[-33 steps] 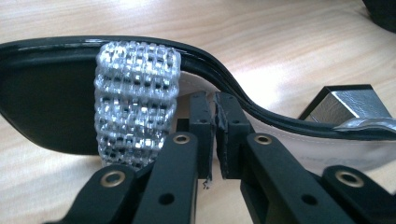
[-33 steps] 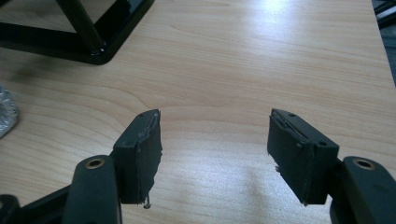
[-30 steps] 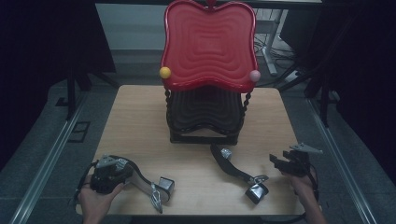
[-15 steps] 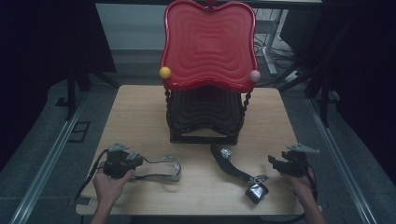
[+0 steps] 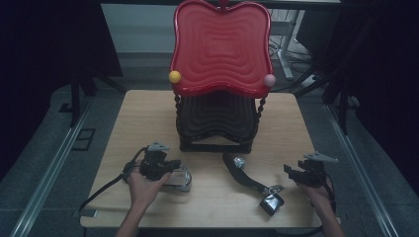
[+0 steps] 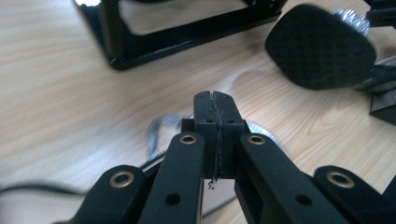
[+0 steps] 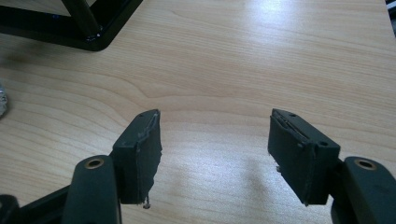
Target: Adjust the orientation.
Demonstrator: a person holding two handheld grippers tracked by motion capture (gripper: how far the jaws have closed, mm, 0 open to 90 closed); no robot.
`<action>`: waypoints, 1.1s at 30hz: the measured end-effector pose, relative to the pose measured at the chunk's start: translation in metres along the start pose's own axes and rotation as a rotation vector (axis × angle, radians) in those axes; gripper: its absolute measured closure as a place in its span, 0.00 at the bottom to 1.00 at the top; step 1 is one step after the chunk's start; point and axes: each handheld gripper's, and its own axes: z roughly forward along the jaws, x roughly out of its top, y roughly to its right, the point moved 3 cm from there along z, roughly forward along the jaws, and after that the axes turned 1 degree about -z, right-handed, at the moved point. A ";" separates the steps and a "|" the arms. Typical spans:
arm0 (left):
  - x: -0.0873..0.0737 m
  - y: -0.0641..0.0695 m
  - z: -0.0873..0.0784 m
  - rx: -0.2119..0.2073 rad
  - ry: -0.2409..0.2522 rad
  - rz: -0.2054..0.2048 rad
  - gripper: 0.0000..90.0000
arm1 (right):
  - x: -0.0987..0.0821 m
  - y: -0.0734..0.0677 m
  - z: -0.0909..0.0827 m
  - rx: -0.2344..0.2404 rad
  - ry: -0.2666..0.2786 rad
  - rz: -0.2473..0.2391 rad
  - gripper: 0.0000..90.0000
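My left gripper lies low on the wooden table, left of centre, and a hand holds it. In the left gripper view its jaws are pressed together over a shiny metal piece, which shows on both sides under the left gripper. That metal piece also gleams just right of the gripper in the high view. My right gripper rests near the table's right front, open, with bare wood between the jaws of the right gripper.
A two-tier stand stands mid-table: a red wavy top with a yellow ball and a pink ball, over a black lower tier. A black pad on a curved arm ending in a clasp lies between the grippers.
My left gripper has moved away from the front-left edge toward the stand, taking the metal piece with it. The right gripper has barely moved.
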 end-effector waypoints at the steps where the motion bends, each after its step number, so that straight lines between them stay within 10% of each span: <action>1: 0.003 0.002 0.005 -0.004 -0.015 0.004 1.00 | 0.000 0.000 0.000 -0.001 -0.001 0.003 0.39; 14: -0.007 0.011 0.048 0.001 -0.159 0.031 1.00 | -0.001 -0.001 0.002 0.007 -0.008 -0.007 0.39; 33: -0.039 0.017 0.024 -0.069 -0.152 0.017 1.00 | -0.001 -0.002 0.001 0.004 -0.012 -0.018 0.38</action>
